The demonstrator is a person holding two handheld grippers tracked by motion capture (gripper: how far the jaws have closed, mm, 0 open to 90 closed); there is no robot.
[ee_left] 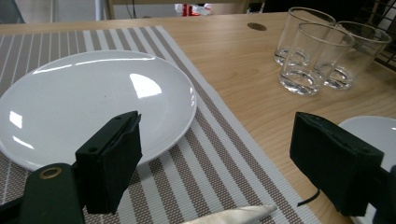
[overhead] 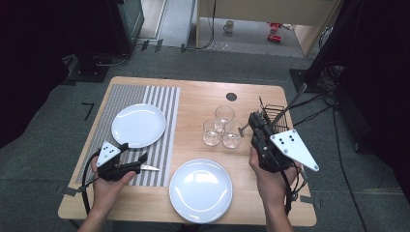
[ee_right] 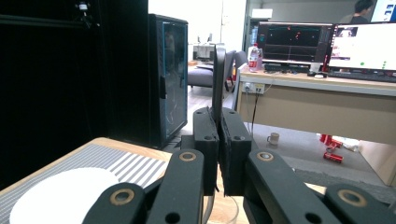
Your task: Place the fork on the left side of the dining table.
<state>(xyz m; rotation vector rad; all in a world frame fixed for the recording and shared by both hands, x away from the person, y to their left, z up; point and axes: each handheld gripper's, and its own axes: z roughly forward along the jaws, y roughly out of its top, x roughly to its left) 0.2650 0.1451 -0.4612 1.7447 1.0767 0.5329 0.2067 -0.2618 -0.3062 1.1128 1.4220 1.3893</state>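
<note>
While both hands work above it, the wooden table (overhead: 193, 99) carries everything else. On its left half lies a grey striped placemat (overhead: 162, 104), with 1 white plate (overhead: 139, 125) set on it; the left gripper view shows that same plate (ee_left: 84, 102) close in front of the jaws. A 2nd white plate (overhead: 200, 190) sits on bare wood at the near edge, just right of the mat. Toward the right edge a black wire rack (overhead: 274, 112) stands behind the right gripper. Near the middle, 3 clear glasses (overhead: 221, 126) stand upright in a tight cluster, touching or nearly so; the left gripper view has them at upper right (ee_left: 317, 51).

At the table's right side, the right gripper (overhead: 257, 124) is raised above the wood beside the glasses. Its jaws are clamped tight on a thin dark utensil handle (ee_right: 218, 77), which stands up between the pads in the right gripper view; in the high view a slim metal piece (overhead: 294, 102) slants up and away over the rack. Which kind of utensil it is I cannot tell.

Over the near edge of the placemat, the left gripper (overhead: 138, 162) hovers with its jaws spread wide and nothing between the pads. A pale pointed knife blade (overhead: 149, 168) lies on the mat right at its tip, seen low between the jaws in the left gripper view (ee_left: 233, 215).
</note>
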